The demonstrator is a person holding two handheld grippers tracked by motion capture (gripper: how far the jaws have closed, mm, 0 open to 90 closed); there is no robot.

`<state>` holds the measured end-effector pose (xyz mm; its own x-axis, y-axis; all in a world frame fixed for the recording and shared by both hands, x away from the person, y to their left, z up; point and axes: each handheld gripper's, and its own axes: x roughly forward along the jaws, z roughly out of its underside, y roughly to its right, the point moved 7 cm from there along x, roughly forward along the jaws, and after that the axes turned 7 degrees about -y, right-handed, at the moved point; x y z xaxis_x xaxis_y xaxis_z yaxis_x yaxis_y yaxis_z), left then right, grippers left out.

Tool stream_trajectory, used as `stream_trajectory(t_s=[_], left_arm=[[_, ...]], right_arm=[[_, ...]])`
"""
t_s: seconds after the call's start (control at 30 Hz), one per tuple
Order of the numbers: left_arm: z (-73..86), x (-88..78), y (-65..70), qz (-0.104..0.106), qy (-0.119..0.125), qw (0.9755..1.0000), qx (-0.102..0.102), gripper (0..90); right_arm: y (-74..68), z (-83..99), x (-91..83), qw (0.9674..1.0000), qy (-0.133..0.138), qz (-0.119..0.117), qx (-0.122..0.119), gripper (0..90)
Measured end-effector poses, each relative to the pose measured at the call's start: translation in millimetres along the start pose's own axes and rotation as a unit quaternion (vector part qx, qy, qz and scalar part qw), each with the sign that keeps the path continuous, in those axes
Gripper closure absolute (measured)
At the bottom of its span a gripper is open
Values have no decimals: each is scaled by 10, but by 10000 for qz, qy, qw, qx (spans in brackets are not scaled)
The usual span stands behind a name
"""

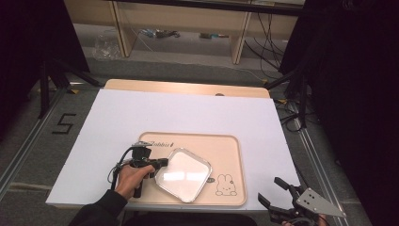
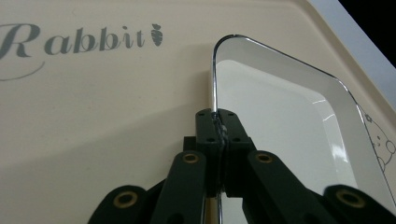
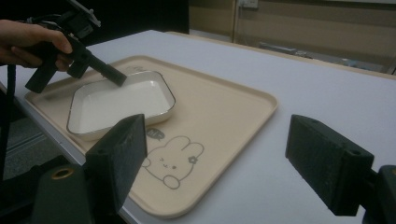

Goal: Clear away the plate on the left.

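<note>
Clamping the rim of the shallow white square dish with a thin metallic edge [image 1: 182, 174], left tool [image 1: 159, 163] bites the dish's left side, jaws pressed together on the thin lip with one pad inside the wall and one outside, as seen in the left gripper view [image 2: 218, 128]. Sits on the beige rectangular plastic tray printed with a rabbit and the word "Rabbit" [image 1: 226, 146], turned cornerwise to the tray's edges, toward the tray's near left part, the tray itself lying close to the near edge of the white-topped table [image 1: 141, 113]. Probably ceramic or enamel, judging by the gloss: stiff, not heavy, but slick under the pads and liable to chip if dropped. Held by a single point on one rim, likely to swing or tip downward on the far side when lifted, so a slow lift or a second hold on the opposite rim seems wise. Best purchase looks to be mid-side on the lip, where the wall is straight, not at a rounded corner.

Left hand [image 1: 129, 175] wraps the tool's grip, forearm in a dark sleeve entering from the near edge, tool pointed rightward and slightly down into the dish.

Farther right, off the near right corner of the table, right tool [image 1: 277, 192] hangs with jaws spread wide and nothing between them, well apart from the dish, aimed across the tray toward it in the right gripper view [image 3: 215, 163].
</note>
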<state>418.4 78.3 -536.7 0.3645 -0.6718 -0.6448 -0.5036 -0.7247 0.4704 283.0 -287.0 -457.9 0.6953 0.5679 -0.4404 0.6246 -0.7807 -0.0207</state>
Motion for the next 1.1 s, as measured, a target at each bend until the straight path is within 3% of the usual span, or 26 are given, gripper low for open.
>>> stream_trajectory(t_s=[0.13, 0.17, 0.2, 0.23, 0.27, 0.3, 0.4, 0.43, 0.5, 0.6, 0.63, 0.7, 0.73, 0.77, 1.1], left_arm=[[31, 18, 28, 109, -27, 9999, 124, 865], [29, 17, 36, 168, -25, 9998, 145, 862], [64, -19, 33, -111, -146, 9998, -121, 860], [64, -19, 33, -111, -146, 9998, -121, 859], [76, -36, 50, -122, -185, 9998, -28, 857], [88, -43, 61, -107, -212, 9997, -21, 853], [127, -68, 77, -62, -249, 9996, 75, 845], [140, -73, 82, -74, -242, 9997, 74, 843], [171, -91, 91, -61, -267, 9996, 87, 836], [224, -124, 119, 21, -320, 9994, 116, 823], [238, -132, 132, 49, -299, 9995, 105, 817], [266, -157, 134, 80, -269, 9995, 172, 814], [283, -171, 135, 129, -280, 9994, 129, 815], [295, -183, 140, 142, -263, 9995, 107, 817], [426, -251, 230, 236, -361, 9989, 179, 806]], right_arm=[[-9, -1, -1, 10000, -6, -17, 8, 213], [-26, 3, 3, 9999, -18, -75, 108, 214], [13, -7, -2, 9999, 36, 72, -61, 214], [20, -11, 1, 9999, 62, 84, -92, 214], [-24, 4, 4, 9999, -16, -59, 121, 213], [-6, -1, 0, 10000, -4, 1, 6, 213], [-8, 1, 2, 10000, -5, -30, 19, 214], [-26, 3, 6, 9999, -4, -96, 140, 213], [-14, 1, 2, 10000, -7, -43, 34, 214], [-23, 3, 4, 9999, -23, -76, 94, 213], [-7, 1, -5, 10000, -1, 48, 64, 213], [-16, -15, 21, 9999, 136, -30, 57, 213], [15, -1, -6, 9999, -15, 86, -65, 214], [-2, -19, 25, 9999, 166, 8, -19, 214], [-15, -14, 22, 9999, 132, -22, 52, 215]])
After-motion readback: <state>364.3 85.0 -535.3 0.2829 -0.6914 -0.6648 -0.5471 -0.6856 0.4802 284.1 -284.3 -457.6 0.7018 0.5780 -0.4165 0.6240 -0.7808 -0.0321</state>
